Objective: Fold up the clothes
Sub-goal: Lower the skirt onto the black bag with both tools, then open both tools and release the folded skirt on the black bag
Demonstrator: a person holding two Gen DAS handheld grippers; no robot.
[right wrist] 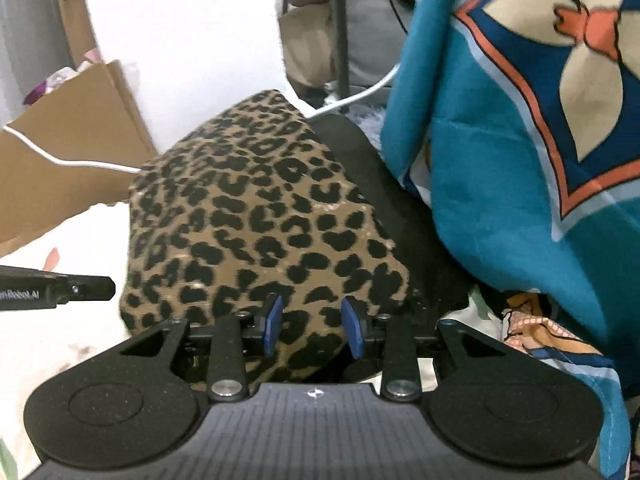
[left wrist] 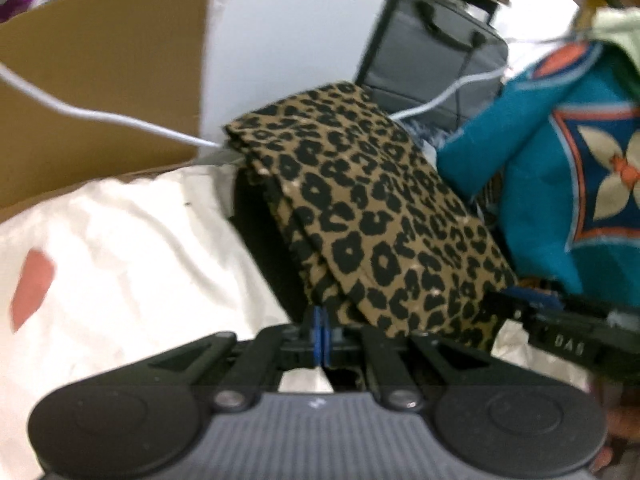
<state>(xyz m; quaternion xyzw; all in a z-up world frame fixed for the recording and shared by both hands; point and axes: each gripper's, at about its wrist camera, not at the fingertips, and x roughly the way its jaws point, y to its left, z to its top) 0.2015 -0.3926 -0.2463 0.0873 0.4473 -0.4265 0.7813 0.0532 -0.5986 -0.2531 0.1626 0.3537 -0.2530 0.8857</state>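
The folded leopard-print cloth (left wrist: 380, 200) lies tilted over something black (right wrist: 368, 168). My left gripper (left wrist: 322, 312) has its blue pads pressed together at the cloth's near left corner, whose layers run down into the tips. In the right wrist view one of its fingers (right wrist: 80, 290) reaches the cloth's left edge. My right gripper (right wrist: 314, 316) holds the near edge of the same cloth (right wrist: 248, 208). Its blue pads stand apart with the thick fold filling the gap between them. One of its fingers (left wrist: 568, 328) shows at the cloth's right corner.
White bedding (left wrist: 120, 260) with a pink mark spreads to the left. Behind it stands a cardboard box (left wrist: 100, 80). A teal patterned fabric (right wrist: 520, 120) hangs close on the right. A white cable (left wrist: 100, 114) runs behind the cloth, and a grey bag (left wrist: 432, 48) sits further back.
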